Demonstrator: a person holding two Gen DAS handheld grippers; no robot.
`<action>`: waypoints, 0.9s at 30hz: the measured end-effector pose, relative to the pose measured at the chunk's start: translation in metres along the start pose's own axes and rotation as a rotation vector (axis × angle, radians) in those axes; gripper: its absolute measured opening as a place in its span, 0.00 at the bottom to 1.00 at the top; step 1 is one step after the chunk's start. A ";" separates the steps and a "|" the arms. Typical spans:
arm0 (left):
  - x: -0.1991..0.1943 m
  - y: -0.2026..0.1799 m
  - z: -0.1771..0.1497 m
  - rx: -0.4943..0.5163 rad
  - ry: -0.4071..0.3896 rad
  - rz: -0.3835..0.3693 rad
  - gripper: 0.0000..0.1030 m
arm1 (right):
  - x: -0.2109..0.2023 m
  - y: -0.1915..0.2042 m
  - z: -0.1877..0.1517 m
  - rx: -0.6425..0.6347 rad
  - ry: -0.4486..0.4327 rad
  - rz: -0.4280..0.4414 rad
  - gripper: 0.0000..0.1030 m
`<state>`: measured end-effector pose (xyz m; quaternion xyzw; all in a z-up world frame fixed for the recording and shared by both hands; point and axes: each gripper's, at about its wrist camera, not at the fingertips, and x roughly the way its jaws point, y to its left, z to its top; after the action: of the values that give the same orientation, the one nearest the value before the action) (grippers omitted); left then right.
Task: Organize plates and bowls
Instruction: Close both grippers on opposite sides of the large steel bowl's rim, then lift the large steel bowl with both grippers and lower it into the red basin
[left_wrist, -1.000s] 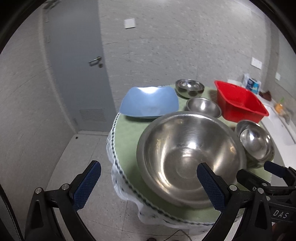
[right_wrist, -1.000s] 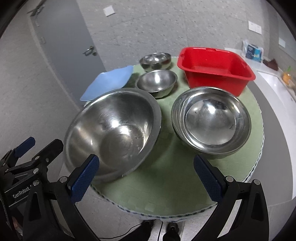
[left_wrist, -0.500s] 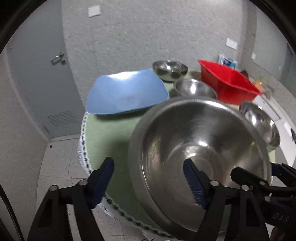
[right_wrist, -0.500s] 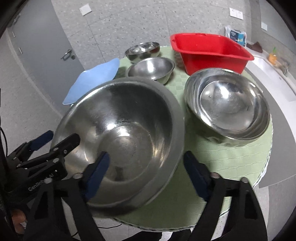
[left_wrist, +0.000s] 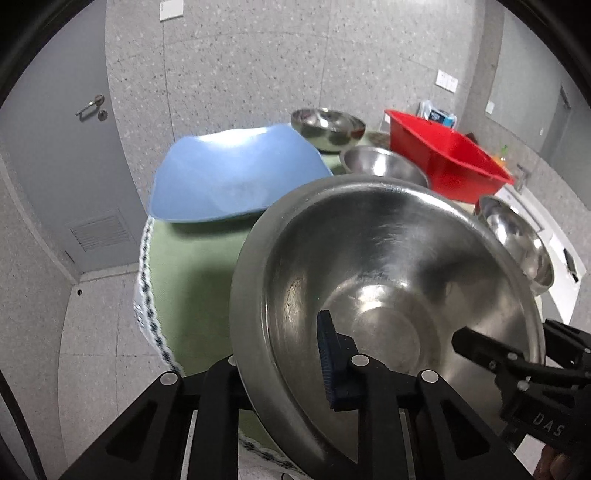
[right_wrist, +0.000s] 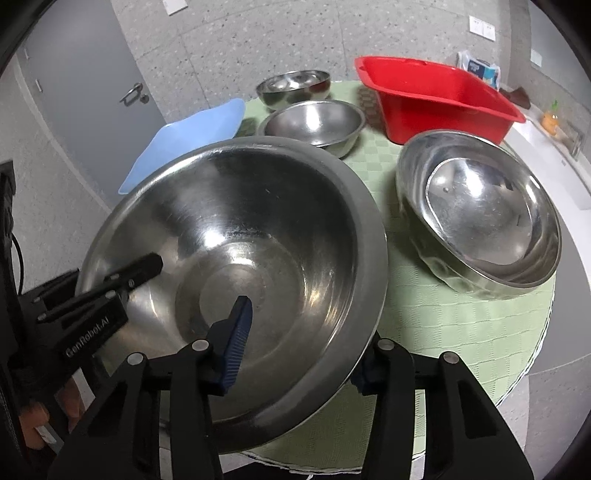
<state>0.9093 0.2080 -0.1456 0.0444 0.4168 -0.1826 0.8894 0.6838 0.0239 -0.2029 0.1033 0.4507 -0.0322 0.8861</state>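
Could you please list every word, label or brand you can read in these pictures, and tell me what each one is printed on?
"GenRobot.AI": white lettering on the black body of the left gripper, seen from the right wrist view.
"DAS": white letters on the black body of the right gripper, seen from the left wrist view; the print may run on past the edge.
The blue and white package on the counter carries print, too small to read.

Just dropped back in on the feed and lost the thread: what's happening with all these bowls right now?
Both tools are clamped on the rim of the large steel bowl at the near edge of the round table: the left tool on its left side, the right tool on its right. Behind it sit a blue plate, two smaller steel bowls and a red tub. Two nested bowls sit to the right.
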 end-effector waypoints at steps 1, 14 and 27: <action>-0.005 -0.002 0.000 0.003 -0.008 0.003 0.17 | -0.001 0.003 0.001 -0.005 -0.002 0.000 0.45; -0.081 -0.030 0.016 0.001 -0.168 -0.023 0.17 | -0.062 0.009 0.036 -0.086 -0.166 -0.003 0.46; -0.035 -0.136 0.103 0.046 -0.242 -0.023 0.17 | -0.063 -0.102 0.134 -0.064 -0.211 -0.006 0.46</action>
<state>0.9148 0.0676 -0.0425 0.0379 0.3025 -0.2062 0.9298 0.7374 -0.1069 -0.0909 0.0699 0.3559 -0.0311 0.9314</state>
